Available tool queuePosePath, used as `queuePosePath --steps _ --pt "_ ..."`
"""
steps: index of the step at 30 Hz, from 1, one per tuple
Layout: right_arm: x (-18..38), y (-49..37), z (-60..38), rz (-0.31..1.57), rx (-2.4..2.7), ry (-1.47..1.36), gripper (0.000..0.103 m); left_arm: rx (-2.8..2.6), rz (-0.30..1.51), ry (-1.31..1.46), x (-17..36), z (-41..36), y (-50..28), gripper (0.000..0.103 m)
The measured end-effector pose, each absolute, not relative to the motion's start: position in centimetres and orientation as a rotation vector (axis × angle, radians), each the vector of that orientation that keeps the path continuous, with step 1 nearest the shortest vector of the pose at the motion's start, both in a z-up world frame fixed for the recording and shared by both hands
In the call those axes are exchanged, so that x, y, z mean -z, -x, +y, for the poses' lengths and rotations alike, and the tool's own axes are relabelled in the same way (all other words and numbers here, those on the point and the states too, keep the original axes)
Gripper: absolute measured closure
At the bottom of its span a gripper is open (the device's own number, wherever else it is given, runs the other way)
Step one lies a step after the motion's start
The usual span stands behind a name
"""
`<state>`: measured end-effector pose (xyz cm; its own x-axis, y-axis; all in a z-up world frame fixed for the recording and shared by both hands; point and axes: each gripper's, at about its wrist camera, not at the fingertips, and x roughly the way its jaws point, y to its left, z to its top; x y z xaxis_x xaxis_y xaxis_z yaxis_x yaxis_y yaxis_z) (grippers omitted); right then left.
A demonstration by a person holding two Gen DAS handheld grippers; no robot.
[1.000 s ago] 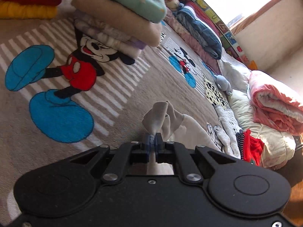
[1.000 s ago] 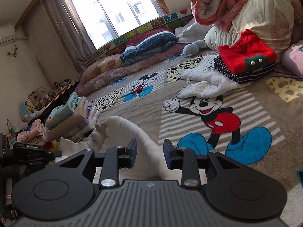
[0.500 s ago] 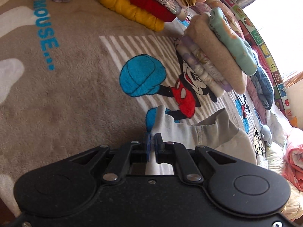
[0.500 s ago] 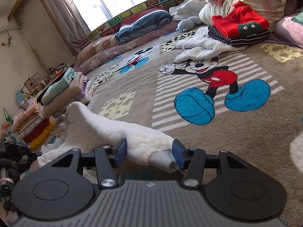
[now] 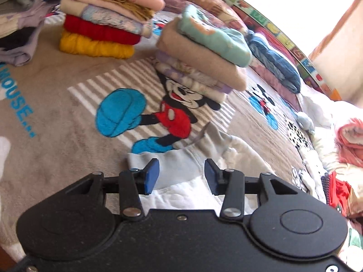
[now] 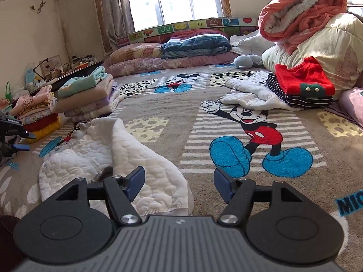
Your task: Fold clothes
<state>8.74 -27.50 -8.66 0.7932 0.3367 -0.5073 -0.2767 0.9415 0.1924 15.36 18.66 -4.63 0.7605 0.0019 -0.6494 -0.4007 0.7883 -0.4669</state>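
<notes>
A white quilted garment (image 6: 109, 156) with a grey waistband (image 5: 181, 165) lies on the Mickey Mouse carpet, folded over on itself. My left gripper (image 5: 180, 174) is open just above its grey end, holding nothing. My right gripper (image 6: 179, 181) is open above the garment's hem, empty. In the right wrist view the left gripper (image 6: 13, 136) shows at the far left edge.
Two stacks of folded clothes (image 5: 199, 52) (image 5: 106, 20) stand on the carpet beyond the garment. A loose white garment (image 6: 249, 95), a red and striped folded pile (image 6: 301, 86) and bundled bedding (image 6: 317, 22) lie at the right. Mattresses (image 6: 195, 45) line the window wall.
My left gripper was shut on the grey waistband and has opened, leaving the garment on the carpet. My right gripper has opened wider and drawn back from the garment.
</notes>
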Motion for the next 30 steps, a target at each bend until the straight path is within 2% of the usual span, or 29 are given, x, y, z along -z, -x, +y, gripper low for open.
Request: queuePosePath --steps 8,10,14,16,17,18,20,21,22,25,30 --pt "10.7 -8.5 -21.1 0.618 -0.468 0.157 0.035 -0.121 0.748 0.525 5.7 16.8 -20.0 0.060" --pt "11.5 -8.4 -19.7 0.624 -0.474 0.209 0.035 -0.113 0.765 0.496 6.1 16.7 -21.0 0.055" --pt "13.1 -8.4 -16.9 0.637 -0.486 0.314 0.035 -0.076 0.809 0.444 7.3 16.7 -23.3 0.053" --pt "14.0 -8.8 -16.6 0.661 -0.499 0.336 0.045 -0.063 0.831 0.415 7.9 16.7 -24.4 0.053" --pt "14.3 -8.9 -16.6 0.665 -0.496 0.334 0.061 -0.057 0.842 0.402 8.2 16.6 -24.9 0.053" --pt "14.5 -9.0 -16.7 0.667 -0.488 0.332 0.065 -0.050 0.851 0.389 8.5 16.6 -25.4 0.053" --pt "14.5 -9.2 -17.2 0.654 -0.479 0.318 0.069 -0.030 0.872 0.354 9.2 16.5 -26.4 0.053" --pt "14.5 -9.3 -17.5 0.646 -0.475 0.310 0.080 -0.024 0.882 0.342 9.5 16.4 -26.8 0.053" --pt "14.4 -9.4 -17.8 0.638 -0.470 0.302 0.083 -0.019 0.894 0.326 9.9 16.3 -27.3 0.053" --pt "13.5 -10.1 -19.2 0.600 -0.446 0.247 0.089 -0.019 0.918 0.291 10.8 16.3 -28.4 0.053" --pt "10.8 -13.3 -23.4 0.534 -0.341 0.118 0.089 -0.018 0.917 0.301 10.8 16.5 -29.1 0.053"
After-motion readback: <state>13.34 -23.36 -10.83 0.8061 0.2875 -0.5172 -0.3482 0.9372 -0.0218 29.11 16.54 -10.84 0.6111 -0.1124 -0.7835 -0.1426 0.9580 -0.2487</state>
